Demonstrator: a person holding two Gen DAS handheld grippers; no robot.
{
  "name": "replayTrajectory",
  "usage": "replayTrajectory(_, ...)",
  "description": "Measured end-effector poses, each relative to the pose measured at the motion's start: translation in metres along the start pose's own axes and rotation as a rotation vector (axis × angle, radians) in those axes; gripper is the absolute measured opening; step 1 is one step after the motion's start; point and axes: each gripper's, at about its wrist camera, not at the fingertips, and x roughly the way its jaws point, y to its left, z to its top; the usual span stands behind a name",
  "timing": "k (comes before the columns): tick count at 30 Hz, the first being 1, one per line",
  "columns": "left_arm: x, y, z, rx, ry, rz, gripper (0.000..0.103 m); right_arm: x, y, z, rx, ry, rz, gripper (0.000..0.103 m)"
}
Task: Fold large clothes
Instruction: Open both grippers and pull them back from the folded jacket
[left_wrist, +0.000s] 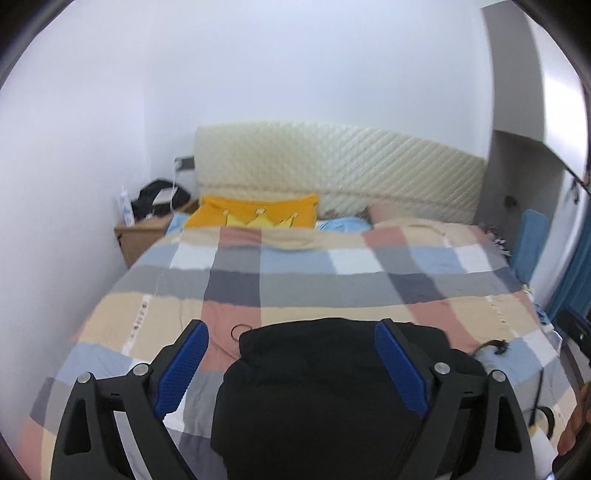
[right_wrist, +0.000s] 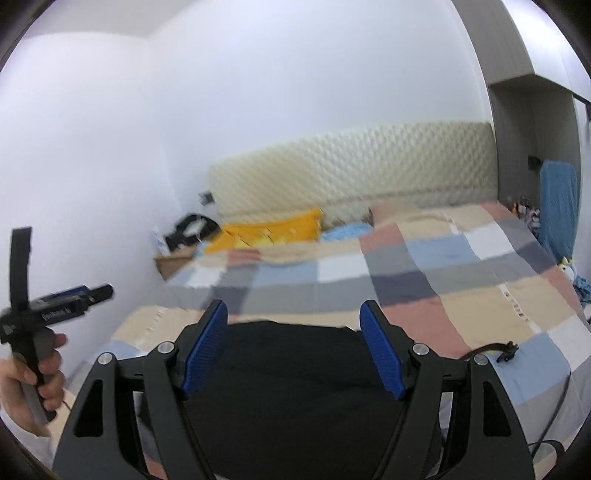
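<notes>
A black garment (left_wrist: 325, 391) lies bunched and folded on the checked bedspread (left_wrist: 295, 284) at the near end of the bed. It also shows in the right wrist view (right_wrist: 291, 387). My left gripper (left_wrist: 291, 332) is open and empty, raised above the garment with its blue pads (left_wrist: 181, 369) wide apart. My right gripper (right_wrist: 293, 314) is open and empty too, above the garment. The left gripper's body, held in a hand, appears in the right wrist view (right_wrist: 40, 314) at the far left.
A quilted cream headboard (left_wrist: 332, 166) and a yellow crown pillow (left_wrist: 255, 216) stand at the far end. A wooden nightstand (left_wrist: 138, 236) with a black bag is at the far left. A black cable (right_wrist: 495, 350) and a hair tie (left_wrist: 242, 330) lie on the bedspread.
</notes>
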Motion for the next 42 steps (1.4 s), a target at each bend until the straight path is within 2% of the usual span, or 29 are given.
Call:
replayTrajectory(2, -0.024, -0.002, -0.002, 0.014, -0.020, -0.001, 0.096, -0.026, 0.008, 0.002, 0.011, -0.027, 0.024, 0.077)
replayTrajectory(6, -0.074, -0.002, -0.013, 0.017, -0.051, -0.004, 0.097, -0.077, 0.029, -0.005, -0.006, -0.080, 0.028, 0.079)
replayTrajectory(10, -0.109, -0.014, -0.032, 0.066, -0.038, -0.010, 0.097, -0.110, 0.053, -0.021, -0.062, -0.114, 0.032, 0.079)
replayTrajectory(14, -0.139, -0.031, -0.056, 0.087, -0.064, -0.068, 0.097, -0.128, 0.069, -0.042, -0.085, -0.113, 0.027, 0.079)
replayTrajectory(16, -0.148, -0.038, -0.067, 0.100, -0.078, -0.120, 0.097, -0.134, 0.074, -0.057, -0.078, -0.101, 0.026, 0.079)
replayTrajectory(22, -0.164, -0.053, -0.101, 0.126, -0.080, -0.086, 0.097, -0.146, 0.076, -0.097, -0.042, -0.065, 0.006, 0.081)
replayTrajectory(27, -0.159, -0.051, -0.126, 0.074, -0.032, -0.108, 0.097, -0.153, 0.073, -0.126, -0.020, -0.029, -0.039, 0.082)
replayTrajectory(34, -0.125, -0.038, -0.159, 0.002, 0.070, -0.078, 0.097, -0.150, 0.060, -0.151, -0.017, 0.016, -0.092, 0.086)
replayTrajectory(42, -0.105, -0.037, -0.180, 0.015, 0.130, -0.022, 0.097, -0.129, 0.048, -0.173, -0.001, 0.101, -0.115, 0.086)
